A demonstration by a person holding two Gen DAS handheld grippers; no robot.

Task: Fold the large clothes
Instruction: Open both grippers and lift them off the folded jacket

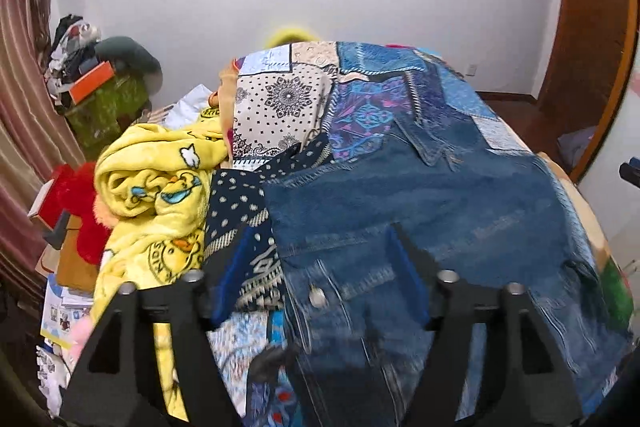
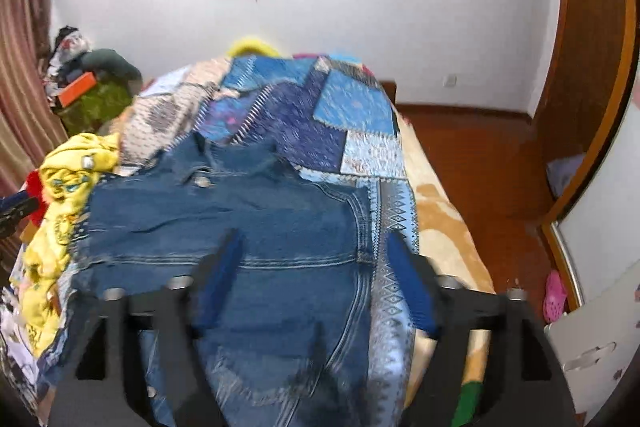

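While both grippers hang over the bed, a blue denim jacket (image 2: 240, 219) lies spread flat on the patchwork quilt (image 2: 344, 107) near the bed's front edge, collar toward the far wall. The left gripper (image 1: 320, 255) and right gripper (image 2: 316, 259) each stand wide apart, blue pads clear of the cloth, holding nothing. A crumpled yellow cartoon blanket (image 1: 160, 195) is heaped along the bed's left edge.
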